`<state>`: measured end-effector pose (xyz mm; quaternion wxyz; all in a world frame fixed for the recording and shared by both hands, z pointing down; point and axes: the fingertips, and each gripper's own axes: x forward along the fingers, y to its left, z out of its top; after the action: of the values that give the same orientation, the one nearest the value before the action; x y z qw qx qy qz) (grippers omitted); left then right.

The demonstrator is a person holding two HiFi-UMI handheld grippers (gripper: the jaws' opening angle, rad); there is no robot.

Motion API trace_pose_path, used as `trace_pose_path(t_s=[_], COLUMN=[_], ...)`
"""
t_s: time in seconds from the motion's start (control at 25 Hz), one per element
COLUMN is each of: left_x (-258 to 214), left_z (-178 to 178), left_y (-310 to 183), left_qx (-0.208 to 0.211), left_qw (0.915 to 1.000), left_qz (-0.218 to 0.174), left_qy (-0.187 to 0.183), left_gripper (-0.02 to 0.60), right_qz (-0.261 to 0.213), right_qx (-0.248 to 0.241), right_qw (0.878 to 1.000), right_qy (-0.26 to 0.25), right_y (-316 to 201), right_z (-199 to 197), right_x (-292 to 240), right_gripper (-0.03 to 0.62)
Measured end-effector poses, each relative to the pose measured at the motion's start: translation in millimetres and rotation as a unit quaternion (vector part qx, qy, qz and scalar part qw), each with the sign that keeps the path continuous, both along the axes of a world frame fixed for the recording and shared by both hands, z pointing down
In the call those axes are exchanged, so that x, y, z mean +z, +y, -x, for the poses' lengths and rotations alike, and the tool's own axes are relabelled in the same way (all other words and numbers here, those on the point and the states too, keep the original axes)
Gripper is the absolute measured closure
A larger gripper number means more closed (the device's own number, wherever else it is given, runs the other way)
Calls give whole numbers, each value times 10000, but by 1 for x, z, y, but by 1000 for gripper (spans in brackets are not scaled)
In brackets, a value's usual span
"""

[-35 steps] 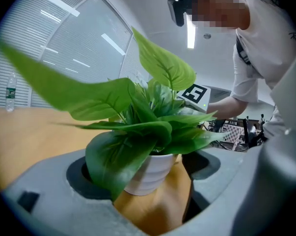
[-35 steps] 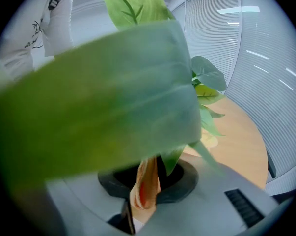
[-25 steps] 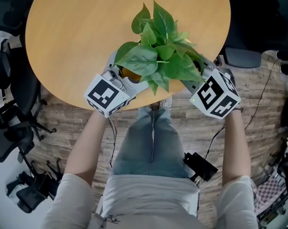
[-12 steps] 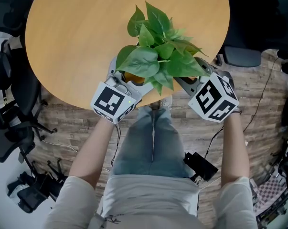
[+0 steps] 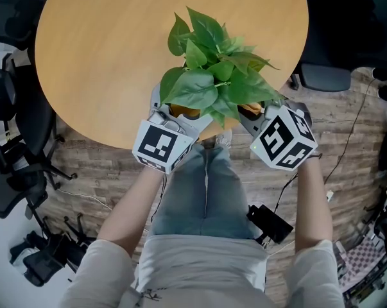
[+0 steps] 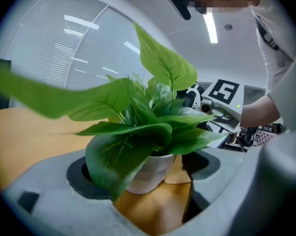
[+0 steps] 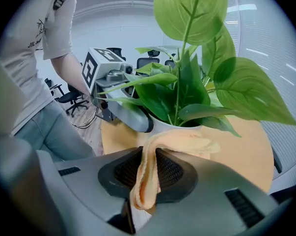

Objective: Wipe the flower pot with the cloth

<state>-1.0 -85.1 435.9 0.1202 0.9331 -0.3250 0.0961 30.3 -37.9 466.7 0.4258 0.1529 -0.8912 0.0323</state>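
Peach terry cloth (image 7: 148,167), clamped in the right gripper (image 7: 150,154), touched the white ceramic flower pot (image 6: 150,173) just ahead. Left gripper (image 6: 147,190) flanked it, jaws spread.

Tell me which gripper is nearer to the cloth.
Right. The right gripper is shut on the cloth; the left gripper sits across the flower pot from it.
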Motion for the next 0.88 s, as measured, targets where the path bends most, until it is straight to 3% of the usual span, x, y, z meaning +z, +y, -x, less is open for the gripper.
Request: trace_pose_path(t_s=[0.2,0.32,0.6,0.88], left_x=[-1,0,6,3], left_z=[1,1,11,14], left_y=[-1,0,7,-5], left_qx=[-179,-81,940,2400], left_qw=[9998,10000,9954,9706], left_qz=[47,15,156,38], left_qy=[6,-20,-57,157], left_gripper=[129,127,124,108], right_qz=[61,103,258,243], right_qx=[30,50,342,317], right_qw=[10000,9999,9981,9984], right_qy=[-54,-121,-444,-404], right_y=[0,1,2,3], right_z=[2,1,-7,-7], right_x=[0,1,4,5], right_gripper=[533,533,533,533])
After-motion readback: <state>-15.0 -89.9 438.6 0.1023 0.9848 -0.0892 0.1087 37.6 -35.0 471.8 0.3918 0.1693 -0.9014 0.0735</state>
